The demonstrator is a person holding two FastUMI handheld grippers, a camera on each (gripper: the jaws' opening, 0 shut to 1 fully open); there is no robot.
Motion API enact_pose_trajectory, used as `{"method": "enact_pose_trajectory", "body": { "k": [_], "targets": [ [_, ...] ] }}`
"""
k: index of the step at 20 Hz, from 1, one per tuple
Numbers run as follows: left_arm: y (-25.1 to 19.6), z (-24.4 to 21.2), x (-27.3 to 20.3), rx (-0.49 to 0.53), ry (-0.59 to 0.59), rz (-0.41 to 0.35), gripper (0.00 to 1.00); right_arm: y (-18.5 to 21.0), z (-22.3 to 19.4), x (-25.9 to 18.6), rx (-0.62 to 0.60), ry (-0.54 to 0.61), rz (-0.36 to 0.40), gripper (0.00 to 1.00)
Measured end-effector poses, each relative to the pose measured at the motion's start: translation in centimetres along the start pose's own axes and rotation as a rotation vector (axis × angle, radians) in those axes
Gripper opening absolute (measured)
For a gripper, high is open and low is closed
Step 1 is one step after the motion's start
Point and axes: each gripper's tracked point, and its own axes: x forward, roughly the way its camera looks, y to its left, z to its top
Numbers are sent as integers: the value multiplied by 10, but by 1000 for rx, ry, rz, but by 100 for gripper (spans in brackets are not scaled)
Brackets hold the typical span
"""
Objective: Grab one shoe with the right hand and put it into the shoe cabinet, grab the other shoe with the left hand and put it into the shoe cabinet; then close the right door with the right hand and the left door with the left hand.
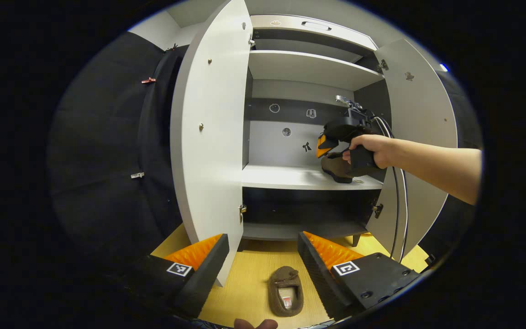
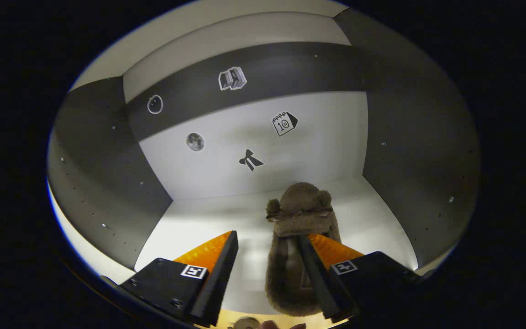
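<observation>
Slipper one — brown fuzzy slipper with small ears on the toe — sits on the white middle shelf of the grey two-door shoe cabinet, toe toward the back panel, long axis running straight away from your right gripper. That gripper's fingers are spread wide; the right finger lies over the slipper's opening, the left stands clear of it, so nothing is clamped — read it as released, or about to be.

Slipper two, matching brown fuzzy slipper, lies on the pale wooden floor in front of the cabinet, just beyond and between the fingers of your left gripper. Its long axis points toward the cabinet, toe farthest from you. Left gripper is wide open and empty, hovering above; it is the nearer tool. Descend straight down and close across the slipper's width.

Both doors, left door and right door, stand open.
</observation>
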Motion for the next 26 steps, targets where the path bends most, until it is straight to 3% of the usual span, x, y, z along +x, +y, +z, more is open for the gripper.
{"method": "enact_pose_trajectory", "body": {
  "k": [1, 4, 13, 19, 26],
  "targets": [
    [-1, -1, 1, 1, 0, -1, 96, 0, 2, -10, -4, -19, 1, 93],
    [-4, -10, 4, -4, 12, -13, 96, 2, 7, -46, -46, -84, 14, 98],
    [-19, -83, 18, -14, 169, -101, 96, 16, 0, -186, -99, -304, 85, 98],
    [-24, -166, 36, 10, 326, -137, 96, -7, -4, -260, -121, -387, 65, 98],
    [-20, -244, 70, 57, 428, -163, 94, -33, -11, -332, -119, -456, 43, 98]
  ]
}}
